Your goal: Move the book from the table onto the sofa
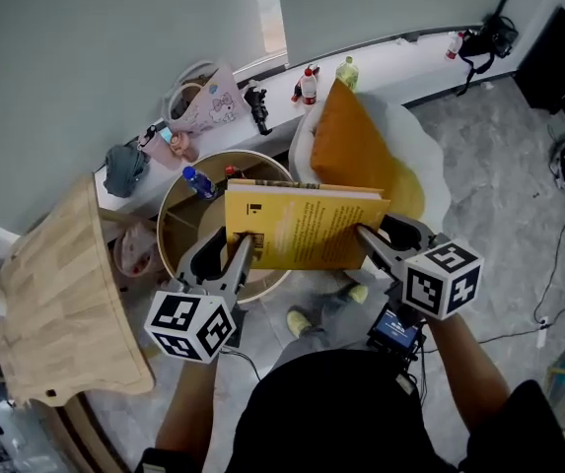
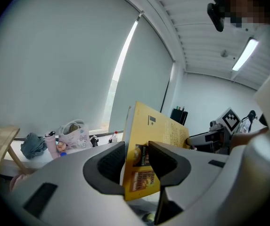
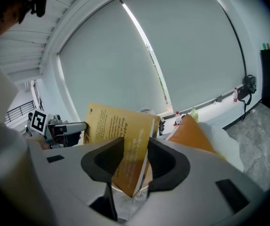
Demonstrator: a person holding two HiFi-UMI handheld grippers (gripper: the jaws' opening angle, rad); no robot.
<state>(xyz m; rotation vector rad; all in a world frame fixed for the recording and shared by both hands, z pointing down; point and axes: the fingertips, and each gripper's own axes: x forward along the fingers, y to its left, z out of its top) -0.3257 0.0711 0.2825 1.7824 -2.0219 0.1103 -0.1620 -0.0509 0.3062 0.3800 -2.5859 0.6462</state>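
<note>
Head view has both forearms reaching out from the body, each gripper tipped slightly downward with its marker cube nearest the person. The left gripper [image 1: 239, 252] is clamped on one end of the yellow book [image 1: 307, 227] and the right gripper [image 1: 372, 239] on the opposite end. That grip probably keeps the covers shut and the book steady for the carry. The book hangs in the air, clear of the wooden table [image 1: 60, 294] at the left, over a round wooden tub [image 1: 185, 227]. Beyond it lies the white sofa [image 1: 422, 156] with its orange cushion [image 1: 349, 146], not yet reached.
</note>
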